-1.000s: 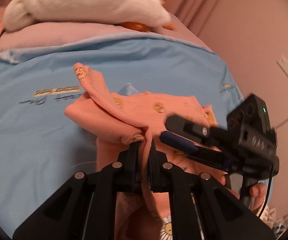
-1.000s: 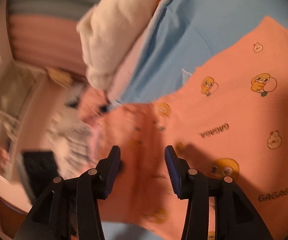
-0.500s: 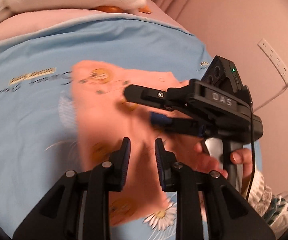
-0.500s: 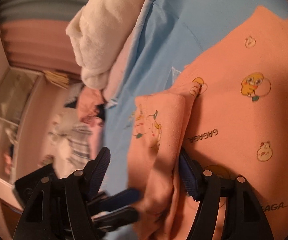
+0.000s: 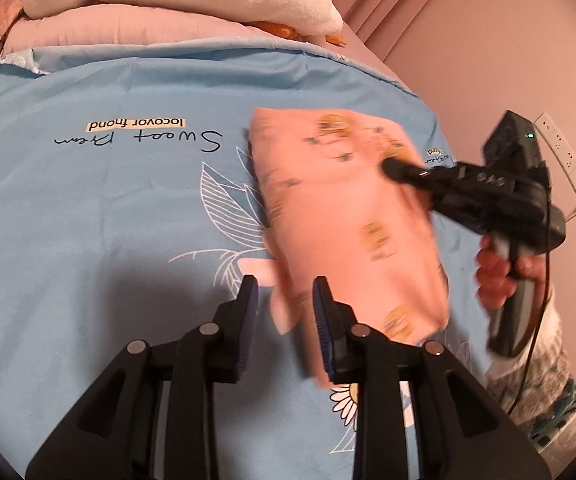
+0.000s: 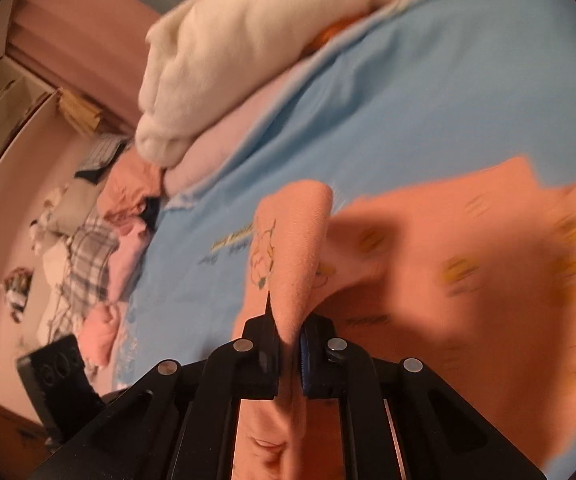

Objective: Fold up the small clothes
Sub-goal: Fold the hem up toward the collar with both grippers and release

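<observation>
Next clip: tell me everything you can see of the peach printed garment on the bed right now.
The peach garment is soft knit-looking cloth with small yellow cartoon prints, blurred here. It lies partly folded on the blue bedsheet. The right gripper has just closed its jaws on a raised fold of it. The left gripper has been opening: a loose edge shows between its jaws, unclamped.

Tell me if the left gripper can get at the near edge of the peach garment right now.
Probably yes: the left gripper is open with the peach garment edge already between its fingers, nothing blocking.
</observation>
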The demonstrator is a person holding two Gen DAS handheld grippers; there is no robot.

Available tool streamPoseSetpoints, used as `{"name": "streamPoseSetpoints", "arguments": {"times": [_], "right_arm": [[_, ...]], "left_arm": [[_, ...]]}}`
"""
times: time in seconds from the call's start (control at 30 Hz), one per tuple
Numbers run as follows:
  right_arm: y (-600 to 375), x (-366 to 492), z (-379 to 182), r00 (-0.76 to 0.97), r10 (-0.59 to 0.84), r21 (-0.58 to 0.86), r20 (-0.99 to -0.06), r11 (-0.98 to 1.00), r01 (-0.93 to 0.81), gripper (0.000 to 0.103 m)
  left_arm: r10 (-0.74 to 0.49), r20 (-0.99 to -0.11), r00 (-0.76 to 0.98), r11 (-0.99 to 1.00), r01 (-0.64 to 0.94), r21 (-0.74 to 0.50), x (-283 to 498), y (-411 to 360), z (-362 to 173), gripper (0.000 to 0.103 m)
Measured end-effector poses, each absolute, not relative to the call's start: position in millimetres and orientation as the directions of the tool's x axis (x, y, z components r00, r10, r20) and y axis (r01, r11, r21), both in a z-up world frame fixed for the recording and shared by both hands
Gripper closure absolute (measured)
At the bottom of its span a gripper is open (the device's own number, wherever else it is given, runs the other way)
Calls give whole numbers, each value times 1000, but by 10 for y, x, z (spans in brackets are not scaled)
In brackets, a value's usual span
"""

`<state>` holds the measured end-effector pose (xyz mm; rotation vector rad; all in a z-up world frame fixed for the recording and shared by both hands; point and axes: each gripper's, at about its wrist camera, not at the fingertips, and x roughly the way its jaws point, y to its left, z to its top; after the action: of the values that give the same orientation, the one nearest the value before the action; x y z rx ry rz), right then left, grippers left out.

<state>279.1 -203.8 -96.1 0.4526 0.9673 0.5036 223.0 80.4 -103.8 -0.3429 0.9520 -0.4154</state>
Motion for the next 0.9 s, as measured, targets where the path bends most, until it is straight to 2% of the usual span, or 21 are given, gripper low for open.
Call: {"name": "streamPoseSetpoints", "arguments": {"times": [0.17,0.37,0.53,0.6,0.63,0.67,0.73,0.9], "right_arm": [[-2486,2834,-874,523,486,504,-700,855,-120,94],[-2731,2871,-1059,526,435,482,-731,874,-52,94],[-2768,2931,-1337,483,338,387,-808,922,1,94],[-2774,2900,-1313,501,311,365,-808,931,11,87],[-2756,2857,-1250,526,256,308,-811,951,14,78],[-2726,2806,-1181,551,208,256,-808,967,10,75],[-2647,2658,-1026,606,152,173,-780,985,-25,75],[-2505,2282,-936,605,269,183,-750,962,-201,75]], "left_arm": [[-498,-719,485,865,213,-455,2234,649,-1091,74],[-508,-729,458,861,247,-445,2356,392,-1136,74],[-506,-734,453,863,279,-422,2478,139,-1116,74],[-499,-733,463,866,292,-405,2509,50,-1094,74],[-500,-729,466,865,302,-400,2528,-2,-1083,75],[-501,-726,471,865,309,-396,2539,-39,-1074,76],[-503,-720,479,863,329,-384,2557,-127,-1061,76],[-482,-726,491,872,349,-343,2597,-288,-1109,78]]}}
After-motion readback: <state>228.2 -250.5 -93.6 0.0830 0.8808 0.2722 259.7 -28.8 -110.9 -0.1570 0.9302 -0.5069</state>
